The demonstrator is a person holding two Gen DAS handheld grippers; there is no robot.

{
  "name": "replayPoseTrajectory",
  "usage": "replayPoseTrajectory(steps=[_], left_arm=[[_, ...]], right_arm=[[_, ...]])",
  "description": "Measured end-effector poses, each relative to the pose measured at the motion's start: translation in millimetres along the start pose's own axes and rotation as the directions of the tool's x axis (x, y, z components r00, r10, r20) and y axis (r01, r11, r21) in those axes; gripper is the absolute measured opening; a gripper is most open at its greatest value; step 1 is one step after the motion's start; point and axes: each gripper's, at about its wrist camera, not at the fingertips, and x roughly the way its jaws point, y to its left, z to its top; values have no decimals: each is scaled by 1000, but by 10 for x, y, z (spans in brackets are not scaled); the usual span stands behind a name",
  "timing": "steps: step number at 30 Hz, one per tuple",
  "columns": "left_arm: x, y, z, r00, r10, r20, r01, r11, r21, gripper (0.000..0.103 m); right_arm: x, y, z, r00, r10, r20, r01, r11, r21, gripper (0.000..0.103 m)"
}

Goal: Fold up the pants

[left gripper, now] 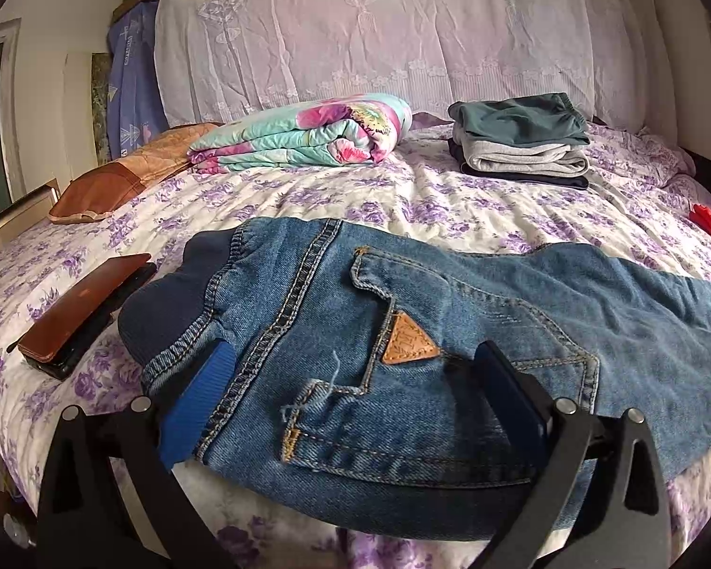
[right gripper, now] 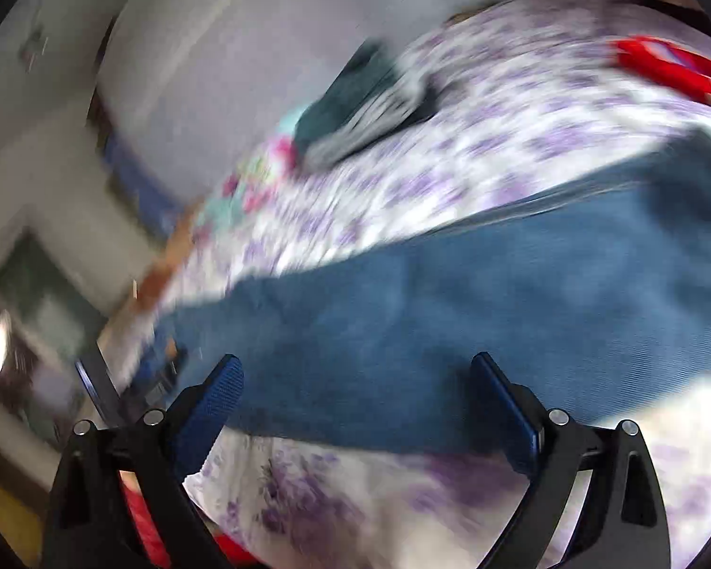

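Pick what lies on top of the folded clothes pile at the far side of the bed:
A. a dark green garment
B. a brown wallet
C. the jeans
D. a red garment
A: the dark green garment tops the folded clothes pile, above grey and navy pieces.

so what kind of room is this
Most likely a home bedroom: a bed with a purple-flowered sheet, a rolled floral quilt near the draped headboard, and a stack of folded clothes behind the jeans.

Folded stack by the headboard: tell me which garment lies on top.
The dark teal garment lies on top of the folded stack; the light grey one sits under it and a navy one at the bottom.
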Motion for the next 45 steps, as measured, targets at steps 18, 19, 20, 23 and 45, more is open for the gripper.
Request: replayPoseTrajectory(steps=[18, 19, 20, 23, 45], left_arm=[[-62, 2, -38, 1000, -10, 16, 10, 1000, 18, 99], [-64, 2, -40, 1000, -10, 16, 10, 1000, 19, 99], [-71, 8, -46, 1000, -11, 17, 10, 1000, 20, 99], [-69, 2, -47, 1000, -12, 18, 12, 1000, 25, 99], [-767, 697, 167, 992, -78, 95, 93, 981, -169, 99]], right_arm=[[-446, -936, 6, 995, -95, 0, 92, 963, 255, 95], [-405, -974, 56, 993, -118, 20, 109, 962, 252, 92], [-359, -1008, 106, 989, -145, 42, 130, 959, 252, 90], [-171, -1067, 294, 969, -228, 96, 198, 949, 246, 90], [-58, 360, 550, 886, -299, 355, 399, 880, -257, 11]])
